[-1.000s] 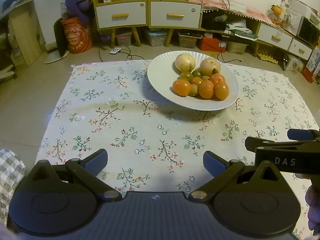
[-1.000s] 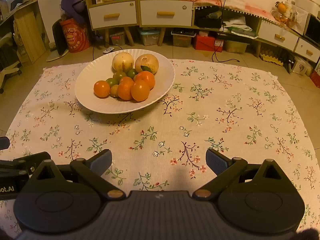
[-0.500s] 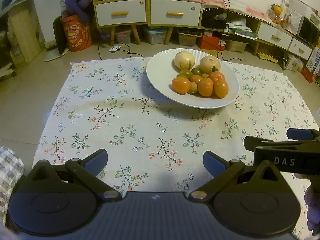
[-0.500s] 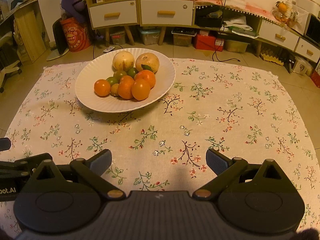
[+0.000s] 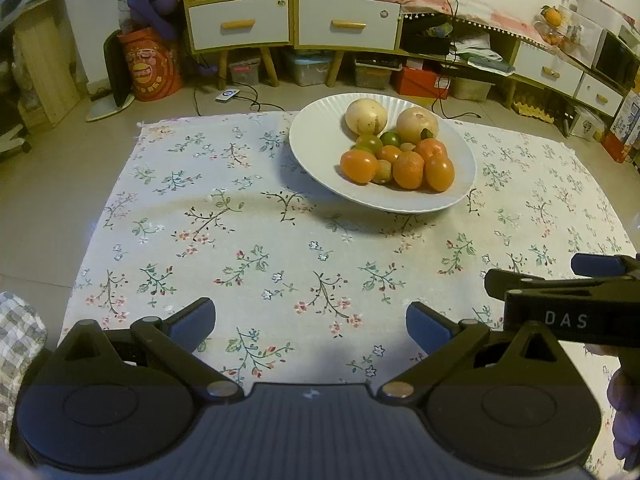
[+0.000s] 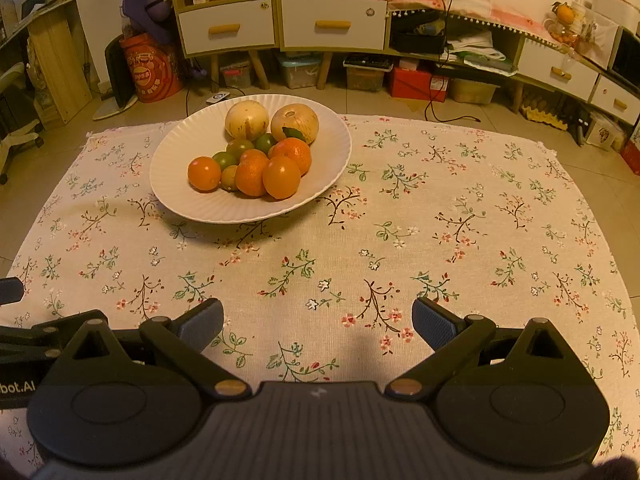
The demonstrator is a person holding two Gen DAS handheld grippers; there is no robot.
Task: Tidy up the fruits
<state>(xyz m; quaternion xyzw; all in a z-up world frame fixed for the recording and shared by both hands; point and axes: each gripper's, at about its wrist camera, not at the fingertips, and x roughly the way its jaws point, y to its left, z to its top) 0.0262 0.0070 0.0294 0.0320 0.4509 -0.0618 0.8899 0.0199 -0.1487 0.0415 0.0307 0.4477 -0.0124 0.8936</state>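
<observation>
A white ribbed plate [image 5: 320,152] [image 6: 176,196] stands at the far side of a floral tablecloth [image 5: 256,240] [image 6: 440,220]. It holds two large pale round fruits [image 5: 366,117] [image 6: 247,120], several oranges [image 5: 359,165] [image 6: 281,177] and some small green citrus [image 5: 390,138] [image 6: 239,147]. My left gripper [image 5: 308,326] is open and empty, low over the near cloth. My right gripper [image 6: 318,324] is open and empty, also near the front edge. The right gripper shows from the side at the right of the left wrist view [image 5: 568,304].
The cloth lies on a tiled floor [image 5: 40,184]. Behind it stand white-drawer cabinets [image 5: 294,20], storage boxes [image 5: 308,68], a red bag [image 5: 150,66] and cables [image 5: 248,98]. A low shelf unit [image 6: 560,72] runs along the right.
The left wrist view has drifted slightly back and right, so the plate sits a little higher in frame. Both grippers remain open; fruits unmoved.
</observation>
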